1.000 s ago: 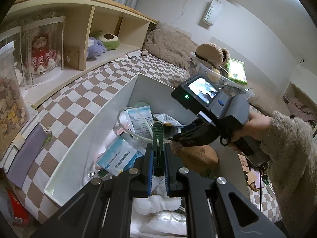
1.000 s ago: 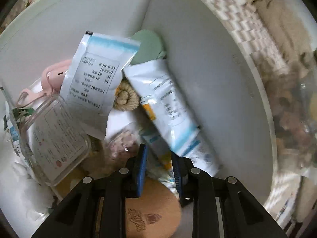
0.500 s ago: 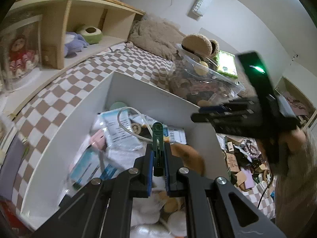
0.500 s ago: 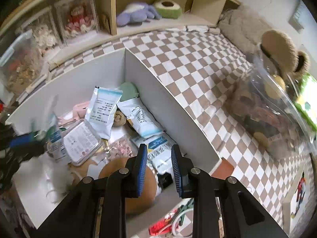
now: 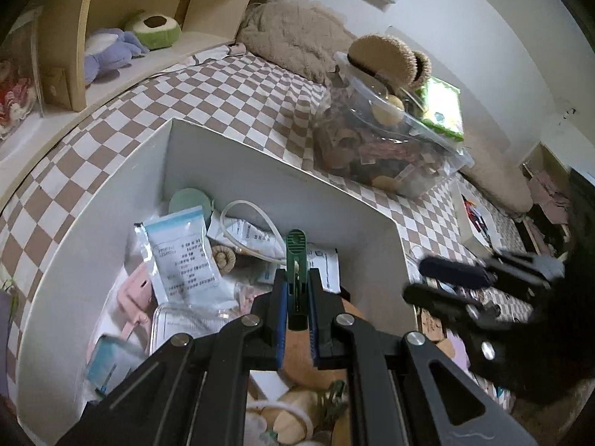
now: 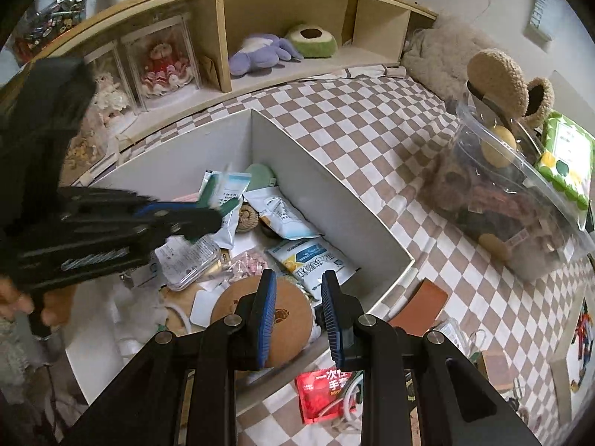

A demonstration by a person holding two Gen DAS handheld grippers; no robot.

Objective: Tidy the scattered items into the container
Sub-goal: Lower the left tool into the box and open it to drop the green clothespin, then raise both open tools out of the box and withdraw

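Most of the tidying looks done. At the left, the left claw (image 5: 297,297) is pinched on a green plastic clip (image 5: 296,249) and holds it over the open white rectangular box (image 5: 282,182), so that piece is not yet dropped in. Below it the box already holds a heap — a white-and-blue printed sachet (image 5: 182,252), a pink plastic gadget (image 5: 135,297), a clear lidded plastic case (image 6: 189,260), a round cork coaster (image 6: 266,316) and a yellow-and-blue packet (image 6: 312,260) among them. The box sits on a brown-and-white checkered bedspread (image 6: 372,141).

Moving right, the right claw (image 6: 299,319) hangs above the box's near corner with its blue pads drawn close and nothing between them.

Further right, outside the box, a few things lie loose on the bedspread: a red foil packet with white lettering (image 6: 327,390), a flat brown leather card holder (image 6: 420,301) and a small clear packet (image 6: 452,334) beside a white looped cord (image 6: 349,401) — these look like what is left to gather. The large clear bag of soft toys (image 6: 509,200) at far right stands well apart; whether it belongs to the job I cannot tell.
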